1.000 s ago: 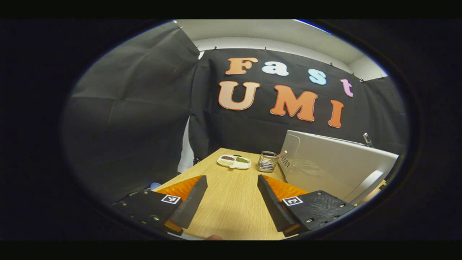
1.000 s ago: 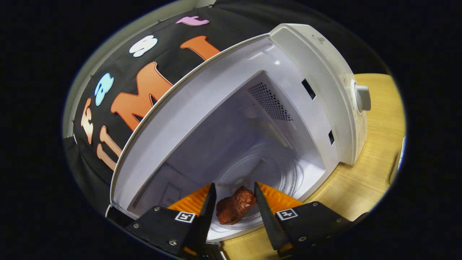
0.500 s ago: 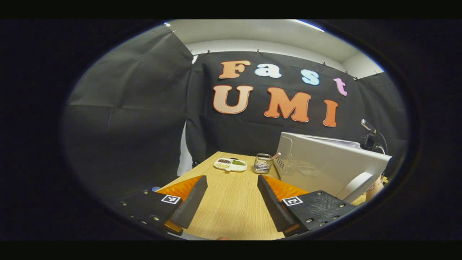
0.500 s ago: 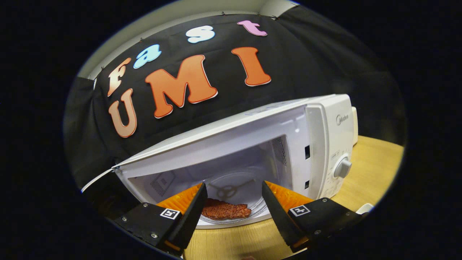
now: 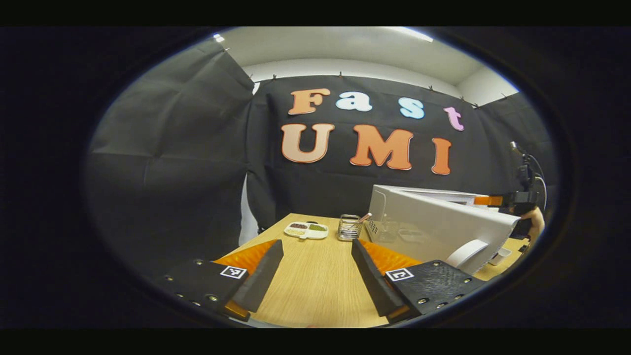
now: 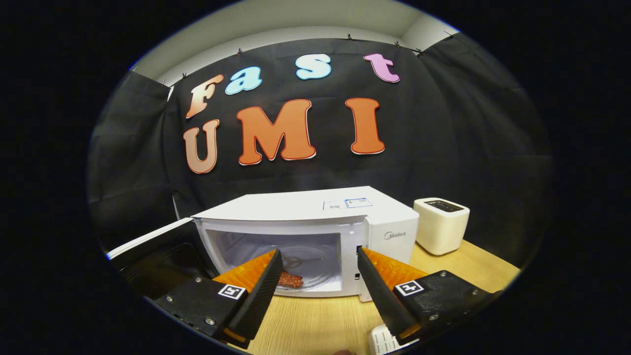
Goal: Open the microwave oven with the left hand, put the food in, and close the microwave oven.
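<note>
Inside the microwave [image 6: 315, 222] sits the food [image 6: 291, 280]; both grippers, right [image 6: 318, 291] and left [image 5: 315, 276], gape empty. Next, left one swings the door [image 5: 443, 229] shut.

A light wooden table [image 5: 315, 281] with a pale grain carries everything. On it stands a white box-shaped microwave oven [image 6: 315, 207], its door [image 5: 443, 229] swung open toward the left. To the right of the microwave, just beside it and near the table's back edge, stands a cream rectangular toaster [image 6: 441, 224]. To the left of the microwave's open door sits a small wire-mesh metal holder [image 5: 349, 228] with a utensil leaning in it, and farther left of that lies a white divided dish [image 5: 306, 230] with dark, green and pale fillings in its compartments. In front of the microwave, at the table's near edge, a small white ribbed object [image 6: 383, 340] is partly visible; what it is cannot be told.
</note>
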`<state>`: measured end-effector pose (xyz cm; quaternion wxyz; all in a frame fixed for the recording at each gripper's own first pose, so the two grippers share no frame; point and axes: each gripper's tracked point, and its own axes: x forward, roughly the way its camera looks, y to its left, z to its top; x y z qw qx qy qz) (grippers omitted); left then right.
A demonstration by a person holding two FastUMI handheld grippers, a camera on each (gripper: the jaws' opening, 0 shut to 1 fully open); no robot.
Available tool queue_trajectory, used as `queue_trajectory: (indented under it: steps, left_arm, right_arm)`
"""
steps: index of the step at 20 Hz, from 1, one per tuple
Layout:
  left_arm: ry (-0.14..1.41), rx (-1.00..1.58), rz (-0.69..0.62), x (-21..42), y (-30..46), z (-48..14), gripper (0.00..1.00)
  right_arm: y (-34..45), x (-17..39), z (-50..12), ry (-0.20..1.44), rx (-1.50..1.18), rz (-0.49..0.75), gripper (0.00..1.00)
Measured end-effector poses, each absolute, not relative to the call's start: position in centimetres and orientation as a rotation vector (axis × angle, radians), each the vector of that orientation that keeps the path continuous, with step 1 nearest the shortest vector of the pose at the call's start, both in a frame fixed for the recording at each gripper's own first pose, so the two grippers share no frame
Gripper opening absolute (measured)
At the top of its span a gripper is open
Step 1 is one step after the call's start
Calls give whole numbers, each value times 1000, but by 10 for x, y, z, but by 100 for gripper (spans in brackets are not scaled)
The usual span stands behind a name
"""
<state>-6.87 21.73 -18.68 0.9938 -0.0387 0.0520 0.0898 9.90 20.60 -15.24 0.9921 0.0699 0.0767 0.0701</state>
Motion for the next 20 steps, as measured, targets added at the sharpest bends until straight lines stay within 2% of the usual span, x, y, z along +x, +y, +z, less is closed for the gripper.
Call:
queue_trajectory:
  steps: [3, 14, 15, 16, 17, 18, 20]
  left_arm:
    - [108, -52, 159, -68, 204, -189, 86]
    - [171, -54, 14, -51, 130, -206, 83]
    - [178, -51, -5, -50, 121, -209, 74]
    - [182, -47, -21, -48, 112, -210, 73]
    - [187, -39, -40, -45, 103, -211, 52]
    - [194, -28, -54, -43, 94, -212, 48]
    - [191, -1, -81, -39, 75, -211, 27]
  right_arm:
    - [172, 78, -139, 146, 140, 147, 95]
    - [33, 43, -102, 72, 106, -13, 94]
    - [28, 41, -102, 74, 111, -15, 94]
    - [27, 43, -102, 77, 116, -14, 94]
    - [26, 42, -103, 78, 119, -12, 94]
    - [20, 41, -105, 82, 120, -13, 94]
    - [5, 37, -109, 88, 116, -23, 94]
